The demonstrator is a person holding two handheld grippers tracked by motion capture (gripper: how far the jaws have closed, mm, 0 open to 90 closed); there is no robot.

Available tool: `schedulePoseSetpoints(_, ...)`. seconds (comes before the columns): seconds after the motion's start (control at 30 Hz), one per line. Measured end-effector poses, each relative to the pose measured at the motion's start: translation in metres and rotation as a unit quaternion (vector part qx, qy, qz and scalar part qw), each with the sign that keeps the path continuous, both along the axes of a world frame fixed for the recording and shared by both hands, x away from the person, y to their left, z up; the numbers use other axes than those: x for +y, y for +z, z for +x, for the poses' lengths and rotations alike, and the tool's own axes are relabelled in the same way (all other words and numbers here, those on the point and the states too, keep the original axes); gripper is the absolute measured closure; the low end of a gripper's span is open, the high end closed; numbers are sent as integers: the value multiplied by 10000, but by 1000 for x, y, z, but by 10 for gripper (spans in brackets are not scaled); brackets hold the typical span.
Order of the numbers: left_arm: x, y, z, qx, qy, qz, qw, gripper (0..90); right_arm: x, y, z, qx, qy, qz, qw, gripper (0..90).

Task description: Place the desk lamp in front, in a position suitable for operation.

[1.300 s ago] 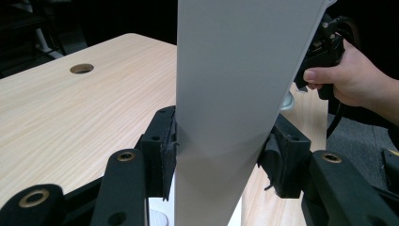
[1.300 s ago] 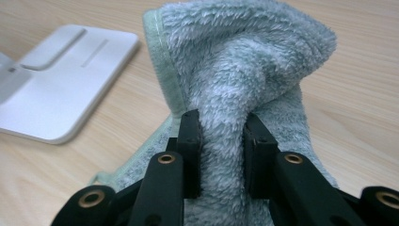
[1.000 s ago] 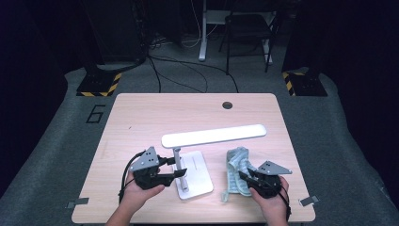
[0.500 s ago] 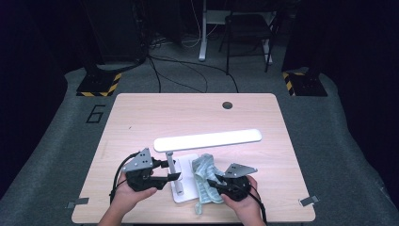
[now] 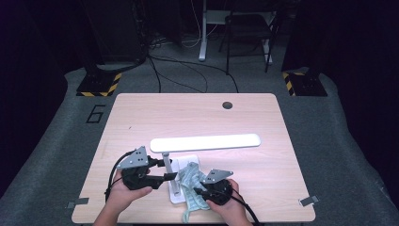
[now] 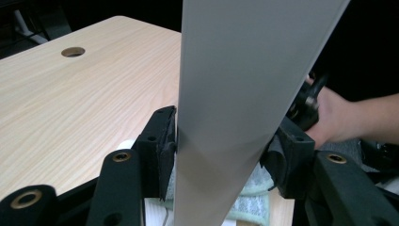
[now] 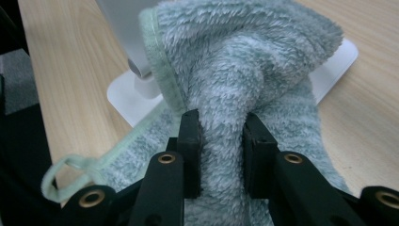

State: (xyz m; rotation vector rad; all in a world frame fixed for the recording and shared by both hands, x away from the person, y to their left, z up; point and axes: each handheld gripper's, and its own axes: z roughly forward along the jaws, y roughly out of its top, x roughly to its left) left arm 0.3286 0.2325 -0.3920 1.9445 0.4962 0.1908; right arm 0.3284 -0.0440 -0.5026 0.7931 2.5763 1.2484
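A white desk lamp stands near the table's front edge, its long head [image 5: 204, 142] level above a flat base [image 5: 190, 162]. My left gripper [image 5: 171, 176] reaches in from the left around the lamp post [image 6: 226, 94]. Both pads [image 6: 168, 141] lie against the post, and the jaws have just opened a little further. My right gripper [image 5: 196, 192] is shut on a fluffy pale green cloth [image 5: 190, 181]. The cloth [image 7: 244, 56] bunches up between the jaws [image 7: 221, 117] and drapes over the lamp base [image 7: 127, 94].
The wooden table [image 5: 141, 122] has a cable hole [image 5: 227, 104] at the back right. Grey tape tabs [image 5: 306, 201] mark its front corners. Beyond it stand a chair [image 5: 247, 33], floor cables and yellow-black striped feet [image 5: 96, 87].
My right gripper has carried the cloth leftward from the table onto the lamp base. The lamp has shifted slightly left and nearer. The left hand has hardly moved.
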Motion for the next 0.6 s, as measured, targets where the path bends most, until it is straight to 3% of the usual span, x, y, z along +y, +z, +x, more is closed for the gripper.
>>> schedulePoseSetpoints(0.1, 0, 4, 1, 23, 38, -160, 9999, 471, 0, -3, 0, -17, -34, 30, 10000, 728)
schedulePoseSetpoints(0.2, -1, 8, 0, 76, -31, -106, 9999, 470, -1, -3, 0, 31, -38, 42, 10000, 728)
schedulePoseSetpoints(0.33, 4, 18, 1, 76, -50, -472, 9988, 462, -1, -4, 0, 36, -62, 70, 9999, 728)
schedulePoseSetpoints(0.37, 6, 21, 1, 167, -58, -542, 9984, 462, -1, -4, -1, 93, -108, 95, 9999, 728)
schedulePoseSetpoints(0.5, 9, 31, -3, 197, -4, -571, 9982, 466, -1, -4, -1, 126, -112, 108, 9998, 728)
schedulePoseSetpoints(0.6, 7, 33, -4, 34, 52, -441, 9990, 482, -1, -4, -1, 120, -135, 126, 9998, 728)
